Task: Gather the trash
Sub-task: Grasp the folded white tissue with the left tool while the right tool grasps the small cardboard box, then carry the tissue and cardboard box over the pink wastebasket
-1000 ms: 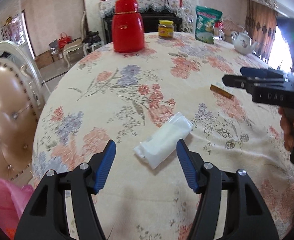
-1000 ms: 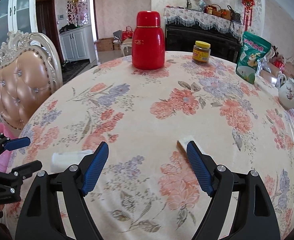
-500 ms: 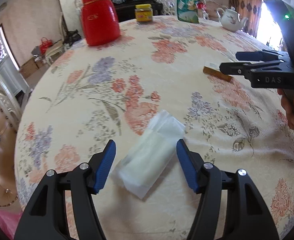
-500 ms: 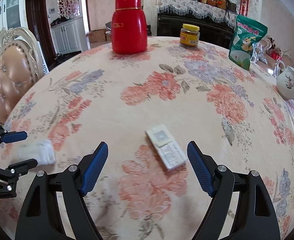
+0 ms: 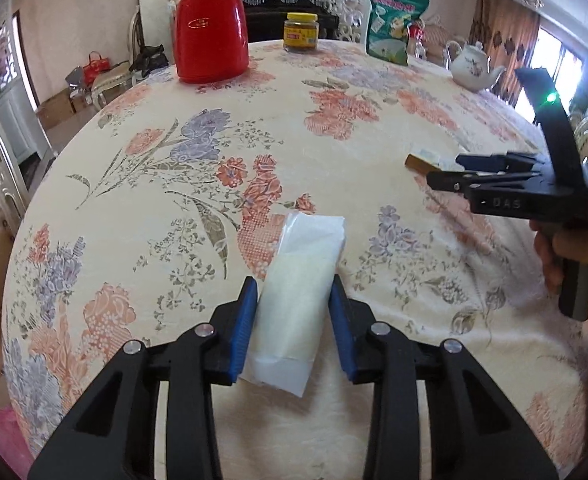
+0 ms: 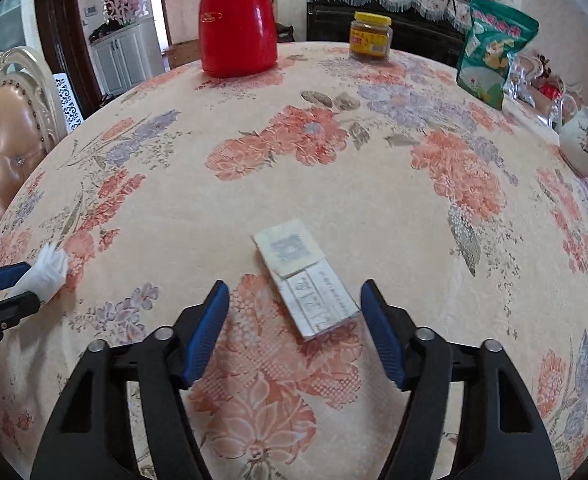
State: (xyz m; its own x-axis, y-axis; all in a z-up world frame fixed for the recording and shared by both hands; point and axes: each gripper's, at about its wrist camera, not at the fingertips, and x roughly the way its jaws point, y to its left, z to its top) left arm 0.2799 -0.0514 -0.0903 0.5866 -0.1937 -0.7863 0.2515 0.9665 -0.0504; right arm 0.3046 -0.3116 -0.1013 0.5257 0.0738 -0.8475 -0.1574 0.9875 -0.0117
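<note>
Covering the table: a floral cloth (image 6: 374,184), the largest surface in view, carrying both trash items near its front edge.
Bystanders: red flask (image 5: 209,24), green snack bag (image 6: 494,52), teapot (image 5: 472,64), jar (image 6: 370,36), all well back.
White plastic packet (image 5: 298,288): lies flat, lengthwise between the pads; judged light, soft, slippery, likely to crumple. Best taken across its middle.
Flattened paper carton (image 6: 306,280): lies flat on the cloth; judged light, thin, fairly stiff. Best pinched across its narrow width.
Left gripper (image 5: 294,320): jaws have just been closing, pads now pressing the packet's sides.
Right gripper (image 6: 296,332): jaws have just been closing, still apart, carton between them, untouched.
</note>
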